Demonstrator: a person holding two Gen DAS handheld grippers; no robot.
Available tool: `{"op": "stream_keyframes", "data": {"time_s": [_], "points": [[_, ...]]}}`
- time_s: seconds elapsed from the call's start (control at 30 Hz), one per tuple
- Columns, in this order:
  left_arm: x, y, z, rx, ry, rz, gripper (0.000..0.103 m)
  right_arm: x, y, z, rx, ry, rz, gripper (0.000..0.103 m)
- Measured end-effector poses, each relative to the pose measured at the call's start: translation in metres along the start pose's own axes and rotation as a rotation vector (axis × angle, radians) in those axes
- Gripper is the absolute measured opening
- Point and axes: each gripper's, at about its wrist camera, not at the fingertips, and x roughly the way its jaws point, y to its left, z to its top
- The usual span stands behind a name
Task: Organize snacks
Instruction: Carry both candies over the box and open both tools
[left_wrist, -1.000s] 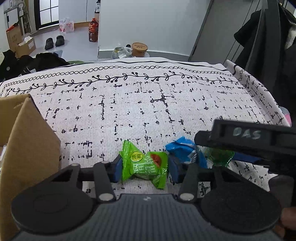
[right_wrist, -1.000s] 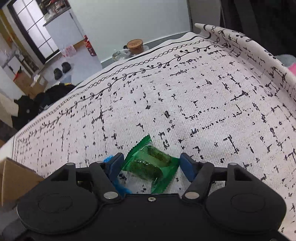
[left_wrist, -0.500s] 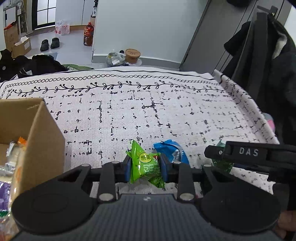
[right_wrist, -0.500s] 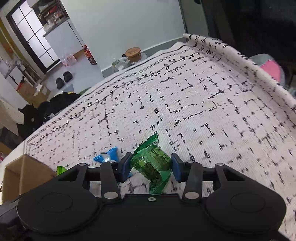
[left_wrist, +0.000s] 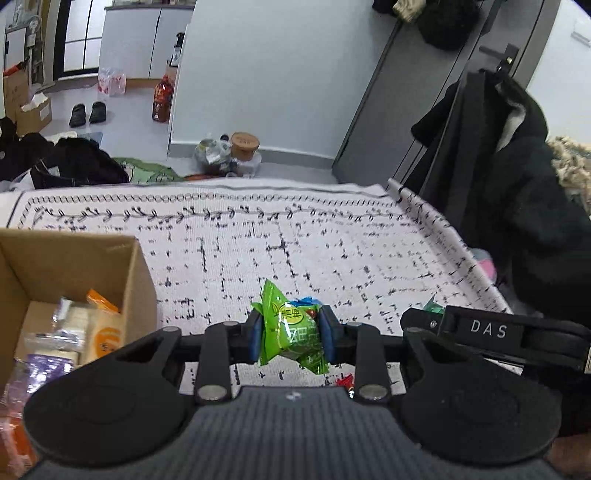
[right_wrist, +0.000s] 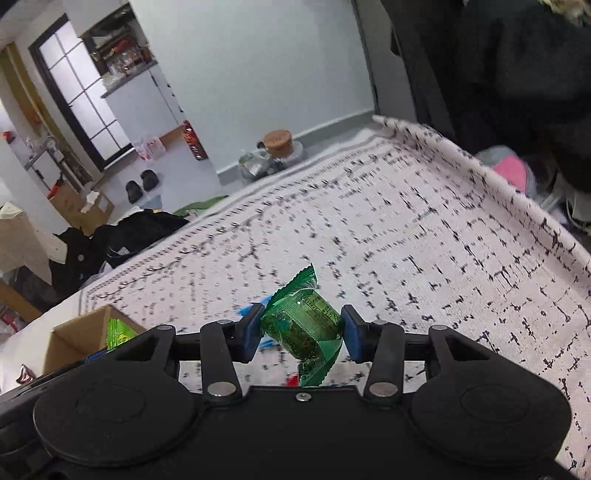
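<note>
My left gripper (left_wrist: 290, 338) is shut on a light green snack packet (left_wrist: 290, 332) and holds it above the patterned cloth. My right gripper (right_wrist: 301, 336) is shut on a dark green clear-wrapped snack (right_wrist: 303, 326), also lifted off the cloth. An open cardboard box (left_wrist: 77, 258) holding several snacks stands at the left; it also shows in the right wrist view (right_wrist: 79, 332). A blue packet (right_wrist: 251, 308) lies on the cloth behind the right gripper's left finger. The right gripper's body (left_wrist: 487, 332) shows at the right of the left wrist view.
The white black-patterned cloth (left_wrist: 295, 236) covers the table; its right edge is rolled up (right_wrist: 480, 173). A small red piece (left_wrist: 343, 380) lies under the left gripper. Dark coats (left_wrist: 517, 184) hang past the right edge. Floor clutter lies beyond the far edge.
Both grippers closed on their snacks and lifted them off the cloth. The box has come further into the left wrist view, its contents now showing.
</note>
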Motion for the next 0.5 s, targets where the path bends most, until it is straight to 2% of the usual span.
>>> {"op": "stream_keyframes", "data": {"time_s": [0.5], "points": [[-0.062,0.029,-0.001,-0.040,-0.094,-0.020,0.030,-0.039,0.064,-0.012,-0.099,-0.069,0.058,0.044]]}}
